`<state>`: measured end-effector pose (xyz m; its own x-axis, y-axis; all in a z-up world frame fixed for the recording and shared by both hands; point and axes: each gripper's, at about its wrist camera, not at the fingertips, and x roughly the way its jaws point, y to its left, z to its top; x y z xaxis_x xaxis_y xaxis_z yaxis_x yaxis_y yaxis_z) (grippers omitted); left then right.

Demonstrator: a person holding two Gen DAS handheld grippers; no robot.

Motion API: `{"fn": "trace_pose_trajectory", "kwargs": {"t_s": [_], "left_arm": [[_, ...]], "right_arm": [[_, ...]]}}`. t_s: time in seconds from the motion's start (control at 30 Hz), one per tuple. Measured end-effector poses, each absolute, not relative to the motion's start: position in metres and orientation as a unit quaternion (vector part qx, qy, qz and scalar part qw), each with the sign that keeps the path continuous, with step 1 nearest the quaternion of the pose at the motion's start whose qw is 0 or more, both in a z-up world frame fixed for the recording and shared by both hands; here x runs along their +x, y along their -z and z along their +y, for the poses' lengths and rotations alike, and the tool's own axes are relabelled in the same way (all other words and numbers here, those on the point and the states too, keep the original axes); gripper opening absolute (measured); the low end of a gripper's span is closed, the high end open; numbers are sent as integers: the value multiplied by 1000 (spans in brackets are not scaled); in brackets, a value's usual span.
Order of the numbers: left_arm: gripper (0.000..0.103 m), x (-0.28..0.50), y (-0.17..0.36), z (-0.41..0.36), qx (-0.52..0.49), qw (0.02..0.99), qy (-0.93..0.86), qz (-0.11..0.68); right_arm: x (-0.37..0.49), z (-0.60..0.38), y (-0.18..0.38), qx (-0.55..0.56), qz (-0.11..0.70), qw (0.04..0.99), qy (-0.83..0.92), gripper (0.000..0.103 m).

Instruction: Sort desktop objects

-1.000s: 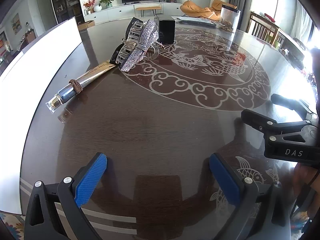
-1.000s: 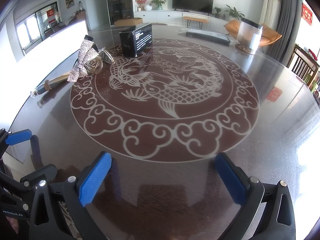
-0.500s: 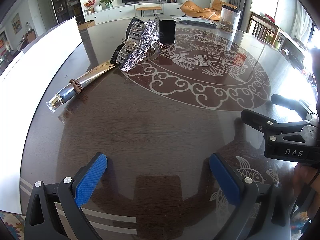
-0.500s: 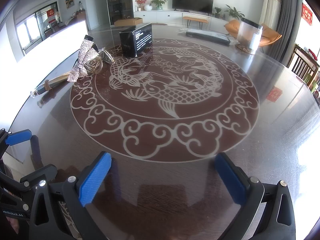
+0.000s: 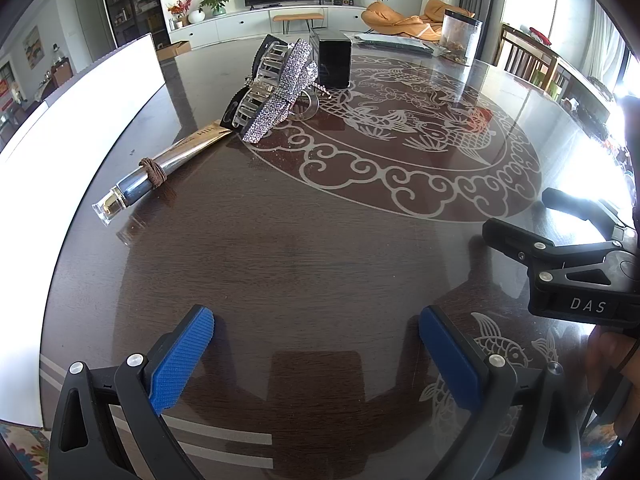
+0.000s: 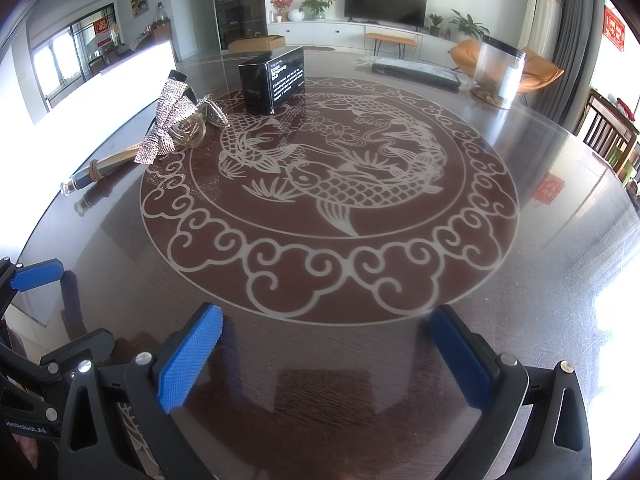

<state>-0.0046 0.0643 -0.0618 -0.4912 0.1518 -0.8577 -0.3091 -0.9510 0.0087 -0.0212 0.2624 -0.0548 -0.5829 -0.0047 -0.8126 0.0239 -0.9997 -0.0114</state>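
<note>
A gold and dark cosmetic tube [image 5: 168, 162] with a brown hair tie [image 5: 153, 171] around it lies at the table's left. Behind it a rhinestone hair clip [image 5: 280, 92] leans on a clear bangle [image 5: 306, 106], with a black box [image 5: 335, 63] further back. In the right wrist view the tube [image 6: 102, 168], the clip [image 6: 166, 126], the bangle [image 6: 188, 132] and the box [image 6: 274, 80] sit at the far left. My left gripper [image 5: 316, 334] is open near the front edge, holding nothing. My right gripper [image 6: 326, 338] is open and holds nothing too.
The dark round table [image 6: 400, 340] carries a carp inlay [image 6: 328, 184]. A clear jar [image 6: 500, 72] and a flat black package [image 6: 416, 70] stand at the far side. White panels [image 5: 80, 120] border the left. The right gripper's body [image 5: 568, 264] shows at the left wrist view's right edge.
</note>
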Motion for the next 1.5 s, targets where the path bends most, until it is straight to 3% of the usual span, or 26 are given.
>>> {"fn": "trace_pose_trajectory", "kwargs": {"t_s": [0.53,0.77,0.9,1.13,1.5], "left_arm": [[103,-5,59,59,-494,128,-856,81],[103,-9,31,-12,-446,111,-883,-95],[103,-24,32,-43,-453,118,-870,-154],[103,-91,12,-47,-462,120,-879,10],[103,-151,52,-33,-507,141,-849,53]], "right_arm": [[-21,262,55,457,11,8,890,103],[-21,262,55,457,11,8,890,103],[-21,262,55,457,11,8,890,103],[-21,263,55,457,11,8,889,103],[-21,262,55,457,11,8,889,103]]}}
